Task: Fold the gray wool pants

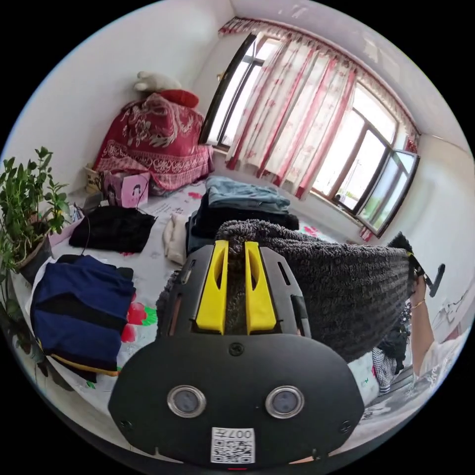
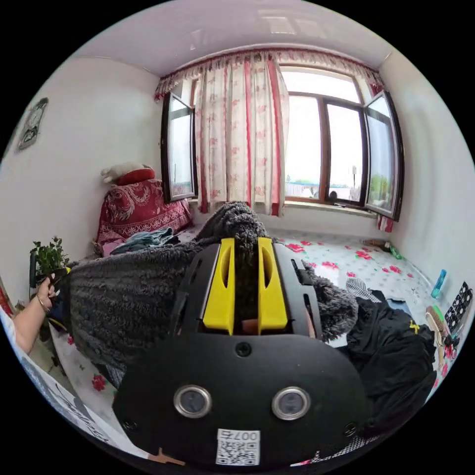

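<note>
Both hand-held grippers, left (image 1: pixel 236 247) and right (image 2: pixel 246 245), clamp the raised gray wool pants (image 1: pixel 341 277).

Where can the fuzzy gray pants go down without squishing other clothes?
The flowered sheet below the window looks bare, between the gray wool pants and the far wall. It's crowded around the black clothes, the blue folded pile and the stacked clothes.

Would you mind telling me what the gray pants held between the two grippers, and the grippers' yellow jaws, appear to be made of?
The gray pants look like thick, fuzzy wool or fleece knit: matte, with faint ribbed rows and a shaggy edge. The left hand-held gripper and right hand-held gripper have jaws that look like smooth moulded plastic, matte yellow with cut-out slots, set in a black housing that also seems plastic.
</note>
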Demonstrator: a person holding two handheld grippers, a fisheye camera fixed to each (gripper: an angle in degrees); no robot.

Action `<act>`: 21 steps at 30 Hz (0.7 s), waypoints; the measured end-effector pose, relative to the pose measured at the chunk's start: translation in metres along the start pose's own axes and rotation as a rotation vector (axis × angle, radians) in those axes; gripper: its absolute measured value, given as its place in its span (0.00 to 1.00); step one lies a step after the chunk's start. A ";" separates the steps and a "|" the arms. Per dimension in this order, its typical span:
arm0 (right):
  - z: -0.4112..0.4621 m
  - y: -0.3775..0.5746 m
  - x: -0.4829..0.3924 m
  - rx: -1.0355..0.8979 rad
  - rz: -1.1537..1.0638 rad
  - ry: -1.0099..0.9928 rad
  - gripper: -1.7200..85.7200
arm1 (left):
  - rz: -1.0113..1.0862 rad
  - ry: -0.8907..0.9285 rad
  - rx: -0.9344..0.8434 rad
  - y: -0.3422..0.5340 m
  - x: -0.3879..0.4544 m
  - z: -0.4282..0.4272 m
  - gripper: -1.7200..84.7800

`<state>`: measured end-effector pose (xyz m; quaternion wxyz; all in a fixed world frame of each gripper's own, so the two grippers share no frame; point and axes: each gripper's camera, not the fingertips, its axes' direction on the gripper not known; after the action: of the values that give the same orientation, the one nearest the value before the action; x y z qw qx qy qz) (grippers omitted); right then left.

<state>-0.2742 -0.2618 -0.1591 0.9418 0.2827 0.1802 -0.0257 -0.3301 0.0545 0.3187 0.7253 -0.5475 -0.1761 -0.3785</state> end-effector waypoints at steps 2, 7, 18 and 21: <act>0.068 0.013 0.021 -0.225 0.082 0.030 0.12 | -0.101 -0.103 -0.101 0.000 -0.024 0.031 0.08; 0.078 0.119 0.047 -0.423 0.211 0.005 0.14 | -0.197 -0.133 -0.182 0.088 -0.081 0.020 0.10; 0.031 0.309 0.105 -0.607 0.778 -0.093 0.15 | -0.621 0.086 -0.359 0.166 -0.198 0.054 0.15; 0.055 0.297 0.104 -0.617 0.800 -0.119 0.11 | -0.827 0.189 -0.399 0.166 -0.232 0.095 0.11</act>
<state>-0.1143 -0.0373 0.0018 0.9262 0.0363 0.0033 0.3752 -0.3429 0.2437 0.0858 0.4068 -0.5232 -0.2362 -0.7106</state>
